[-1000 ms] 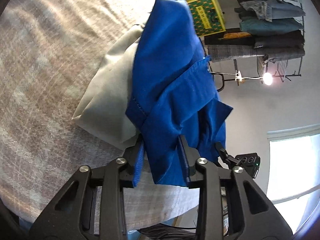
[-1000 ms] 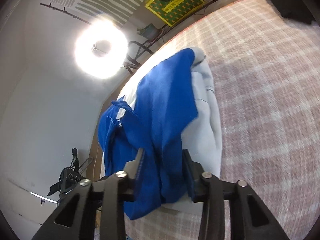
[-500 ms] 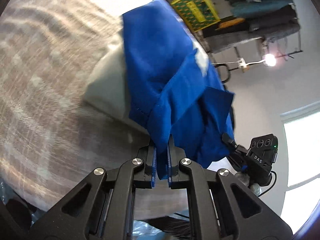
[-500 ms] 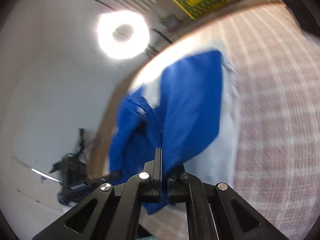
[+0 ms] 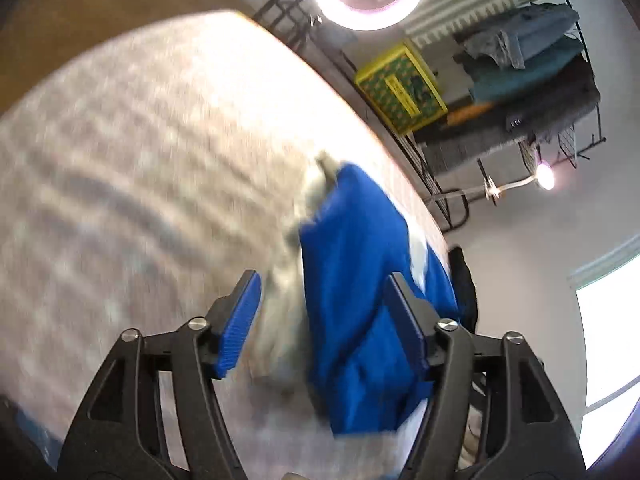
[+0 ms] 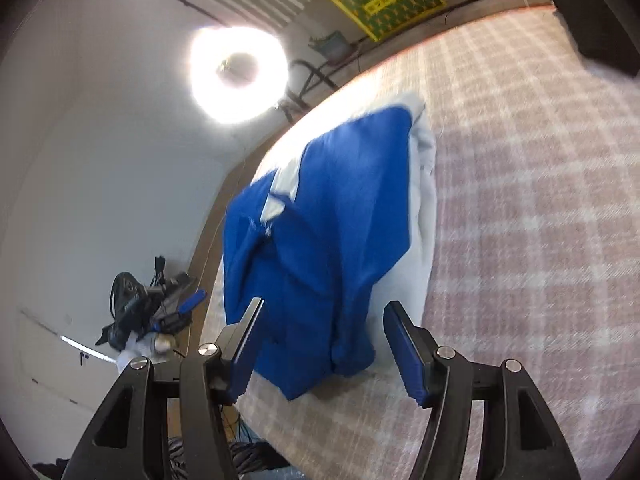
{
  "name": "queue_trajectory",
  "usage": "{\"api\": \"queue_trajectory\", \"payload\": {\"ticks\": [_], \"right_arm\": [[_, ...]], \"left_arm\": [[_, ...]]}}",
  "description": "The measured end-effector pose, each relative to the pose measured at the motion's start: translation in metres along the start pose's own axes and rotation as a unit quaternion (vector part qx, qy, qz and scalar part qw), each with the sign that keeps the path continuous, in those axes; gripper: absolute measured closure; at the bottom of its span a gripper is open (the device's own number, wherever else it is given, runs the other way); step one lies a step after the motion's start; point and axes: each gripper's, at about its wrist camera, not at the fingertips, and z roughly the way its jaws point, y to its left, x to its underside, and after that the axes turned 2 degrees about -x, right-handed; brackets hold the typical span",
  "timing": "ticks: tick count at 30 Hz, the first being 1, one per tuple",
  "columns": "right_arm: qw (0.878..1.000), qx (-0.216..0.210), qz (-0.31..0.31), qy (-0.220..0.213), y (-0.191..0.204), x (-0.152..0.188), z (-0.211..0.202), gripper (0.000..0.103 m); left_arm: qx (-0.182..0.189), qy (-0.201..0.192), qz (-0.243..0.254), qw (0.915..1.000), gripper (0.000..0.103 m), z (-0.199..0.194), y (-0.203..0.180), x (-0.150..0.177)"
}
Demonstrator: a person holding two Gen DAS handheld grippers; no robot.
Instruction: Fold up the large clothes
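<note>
Left gripper [image 5: 320, 316], right gripper [image 6: 323, 338]: blk arms, blue ribbed pads, silver screws

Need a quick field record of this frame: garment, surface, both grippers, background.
garment: blue garment, bunched, lying over a pale grey garment
surface: plaid-covered table, garments near its edge
left gripper: jaws just opened, apart; blue cloth seen between them, pads not pressing on it
right gripper: jaws just opened, apart; blue cloth's lower edge between them, not pinched
background: ring light, yellow-green box, rack of folded clothes
image quality: left wrist view motion-blurred
</note>
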Motion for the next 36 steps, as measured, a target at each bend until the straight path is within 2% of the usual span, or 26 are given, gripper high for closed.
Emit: {"api": "queue_trajectory", "payload": {"ticks": [3, 5, 7, 10, 12, 13, 14, 15, 16, 17, 19, 22, 25, 26, 28, 30, 32, 35, 36], "right_arm": [[0.999, -0.003, 0.028, -0.016, -0.012, -0.011, 0.002, 0.039], [0.999, -0.008, 0.046, -0.023, -0.021, -0.021, 0.008, 0.04], [0.998, -0.016, 0.057, -0.025, -0.026, -0.029, 0.014, 0.043], [0.998, -0.02, 0.062, -0.017, -0.029, -0.033, 0.023, 0.048], [0.998, -0.022, 0.064, -0.012, -0.03, -0.033, 0.027, 0.052], [0.998, -0.023, 0.064, -0.009, -0.03, -0.034, 0.029, 0.058], [0.998, -0.023, 0.063, -0.007, -0.03, -0.033, 0.03, 0.062], [0.998, -0.019, 0.062, -0.002, -0.031, -0.033, 0.033, 0.072], [0.998, -0.015, 0.062, 0.003, -0.032, -0.034, 0.037, 0.087], [0.998, -0.014, 0.062, 0.006, -0.033, -0.033, 0.034, 0.095], [0.998, -0.017, 0.062, 0.002, -0.032, -0.039, 0.034, 0.101], [0.999, -0.025, 0.032, -0.001, -0.016, -0.044, 0.025, 0.102], [0.999, -0.032, -0.011, 0.009, -0.007, -0.047, 0.021, 0.102], [0.999, -0.027, -0.012, 0.016, -0.011, -0.046, 0.024, 0.102], [0.999, -0.009, 0.026, 0.034, -0.034, -0.039, 0.037, 0.102], [0.997, -0.004, 0.067, 0.049, -0.054, -0.03, 0.05, 0.103], [0.997, 0.011, 0.056, 0.049, -0.049, -0.029, 0.051, 0.103], [0.996, 0.065, 0.011, 0.06, -0.03, -0.036, 0.043, 0.09], [0.994, 0.09, -0.006, 0.065, -0.023, -0.039, 0.04, 0.073]], "left_arm": [[-0.003, -0.001, 0.025, 0.9997, 0.034, 0.025, 0.0, -0.033], [0.019, 0.026, 0.002, 0.9995, 0.034, 0.044, 0.01, -0.045], [0.037, 0.054, -0.01, 0.9978, 0.034, 0.062, 0.013, -0.05], [0.043, 0.076, 0.016, 0.996, 0.034, 0.079, 0.005, -0.05], [0.07, 0.091, 0.03, 0.993, 0.034, 0.085, -0.005, -0.048], [0.071, 0.096, 0.049, 0.9917, 0.043, 0.088, -0.012, -0.045], [0.058, 0.099, 0.071, 0.9909, 0.073, 0.09, -0.019, -0.041], [0.039, 0.105, 0.098, 0.9889, 0.086, 0.09, -0.024, -0.036], [0.028, 0.108, 0.109, 0.9878, 0.092, 0.091, -0.026, -0.032], [0.031, 0.106, 0.099, 0.9889, 0.096, 0.087, -0.023, -0.029], [0.051, 0.113, 0.052, 0.9909, 0.099, 0.077, -0.014, -0.026], [0.067, 0.125, 0.032, 0.9894, 0.1, 0.062, -0.009, -0.016], [0.026, 0.122, 0.066, 0.9899, 0.099, 0.066, -0.003, -0.006], [0.016, 0.126, 0.057, 0.9902, 0.099, 0.072, 0.003, -0.005], [-0.002, 0.13, 0.056, 0.9899, 0.099, 0.086, 0.007, -0.002], [-0.03, 0.126, 0.098, 0.9868, 0.099, 0.091, -0.005, 0.001], [-0.05, 0.124, 0.132, 0.9822, 0.099, 0.089, -0.016, 0.0], [-0.07, 0.117, 0.156, 0.9783, 0.095, 0.081, -0.026, -0.004], [-0.078, 0.108, 0.171, 0.9763, 0.095, 0.077, -0.03, -0.005]]}}
